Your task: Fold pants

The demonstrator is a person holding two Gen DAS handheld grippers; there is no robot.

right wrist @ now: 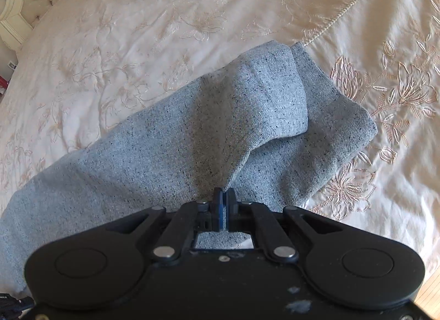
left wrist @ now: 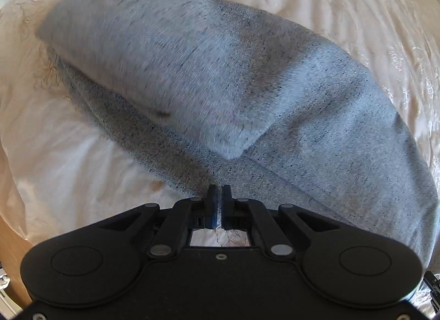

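Sweatpants [right wrist: 170, 138], grey knit, lie on embroidered bedspread [right wrist: 137, 31], cuff end at 1 o'clock. Fabric prob. soft, light, limp. My right gripper [right wrist: 225, 192] pinches fold edge; left gripper [left wrist: 219, 190] closed, hold unclear. Grip at hems.

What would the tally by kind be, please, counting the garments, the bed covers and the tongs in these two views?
Grey pants: 1
Cream embroidered bedspread: 1
Black tongs: 2, the left tongs and the right tongs, each shut on the pants
Total: 4
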